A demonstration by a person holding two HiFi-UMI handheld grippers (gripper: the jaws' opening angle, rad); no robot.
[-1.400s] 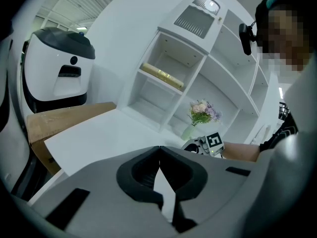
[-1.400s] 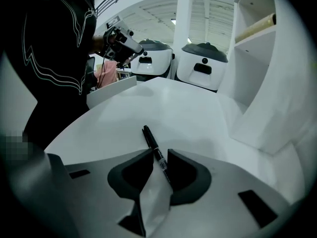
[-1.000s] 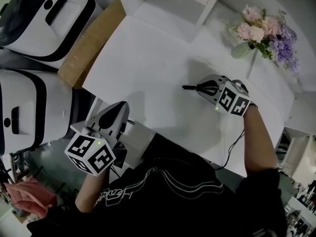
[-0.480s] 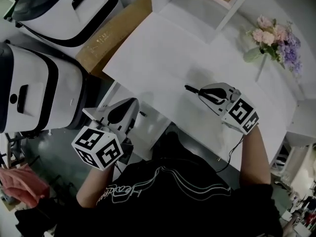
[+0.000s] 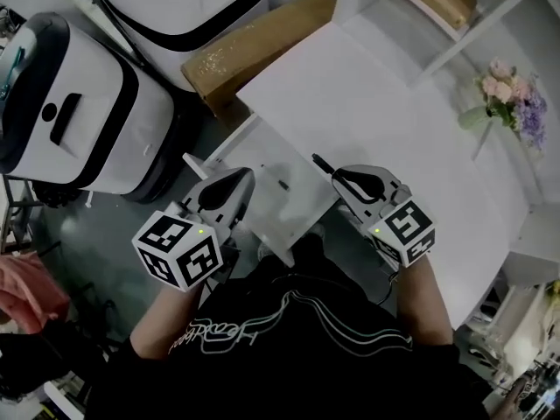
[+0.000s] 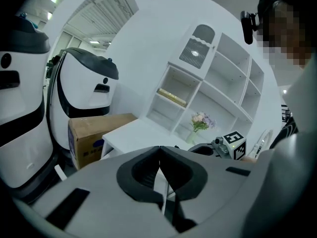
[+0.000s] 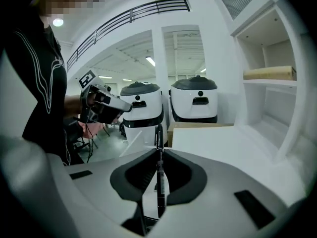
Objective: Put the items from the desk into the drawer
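While the right tongs [image 7: 159,150] are clenched on a black pen [image 7: 158,177], with its tip poking out right by the open drawer [image 5: 293,217] at the white worktop's [image 5: 367,103] front edge, the left tongs [image 6: 159,148] are just pinched together on nothing.

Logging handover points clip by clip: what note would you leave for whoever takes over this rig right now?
Left gripper: jaws shut, nothing between them, held by the left side of the drawer.
Right gripper: jaws shut on a pen, held near the drawer's right edge.
Drawer: pulled out below the front edge of the desk.
Done: the pen is off the desk and the drawer is open.
Left: lower the pen into the drawer and release it.
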